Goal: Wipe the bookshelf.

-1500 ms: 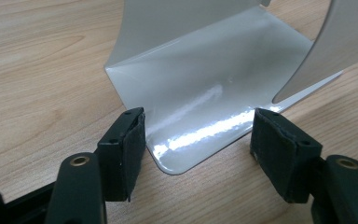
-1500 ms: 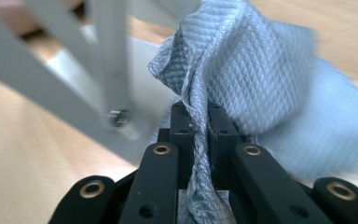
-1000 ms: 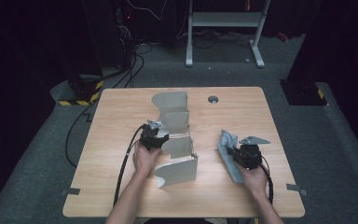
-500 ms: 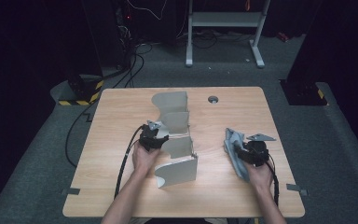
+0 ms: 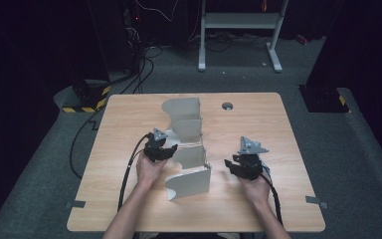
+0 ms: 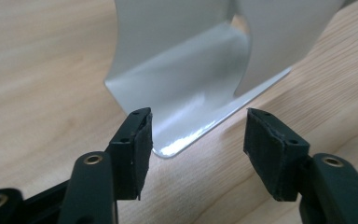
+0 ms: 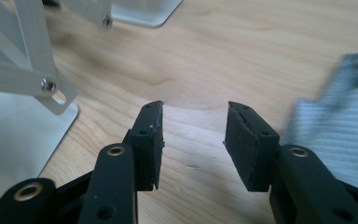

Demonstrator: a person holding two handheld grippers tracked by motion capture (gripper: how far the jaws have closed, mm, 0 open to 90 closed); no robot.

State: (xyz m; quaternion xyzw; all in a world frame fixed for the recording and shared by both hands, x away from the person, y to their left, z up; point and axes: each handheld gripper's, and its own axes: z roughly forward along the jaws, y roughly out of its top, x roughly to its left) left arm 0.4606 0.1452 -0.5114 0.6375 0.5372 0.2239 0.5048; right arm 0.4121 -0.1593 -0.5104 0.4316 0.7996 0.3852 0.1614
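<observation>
Left gripper (image 5: 165, 151): held low over the table (image 5: 129, 124) at the left side of the metal rack (image 5: 189, 149); its jaws are spread apart, with nothing pinched between them. In the left gripper view (image 6: 193, 140), a rounded corner of a shiny metal plate (image 6: 186, 102) is seen just ahead of the gap between the jaws, near the left pad, resting on the wood.

Right gripper (image 5: 234, 167): held over the table to the right of the rack and apart from it; its jaws are spread, and bare wood is seen between them in the right gripper view (image 7: 193, 144).

Rack: placed near the middle of the table, made of several upright curved grey panels set one behind another from the near edge toward the far edge. In the right gripper view its panels (image 7: 18, 70) are seen at the left, joined by flat strips with small screws.

Cloth (image 7: 335, 126): a grey striped piece, blurred, seen at the right of the right gripper view, beside the right jaw; whether it is touched by the jaw cannot be told.

Hands: each gripper is grasped from behind by a hand, the left hand (image 5: 149, 172) and the right hand (image 5: 256, 189), with the forearms entering from the near edge.

Hole (image 5: 227, 105): a small round grey fitting is set in the table near the far edge, well apart from both grippers.
</observation>
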